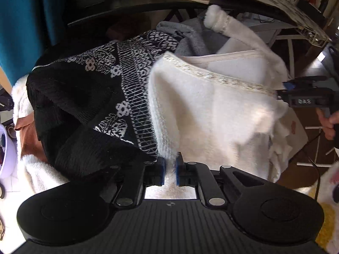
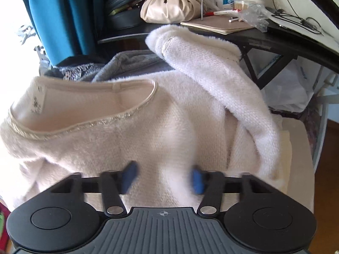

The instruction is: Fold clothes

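The left gripper point(image 1: 170, 170) is clenched on the fuzzy hem of a white fleece sweater point(image 1: 211, 114), beside a black-and-white patterned knit point(image 1: 118, 89) and a grey garment point(image 1: 188, 40). The right gripper point(image 2: 162, 177) stands released, its blurred blue pads point(image 2: 129, 176) spread against the sweater's chest, below the gold-trimmed neckline point(image 2: 89, 127); one sleeve point(image 2: 222, 80) drapes across.

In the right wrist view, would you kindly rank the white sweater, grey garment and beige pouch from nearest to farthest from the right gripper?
1. White sweater, directly under the right gripper.
2. Grey garment, behind it, left.
3. Beige pouch, on the desk, farthest.
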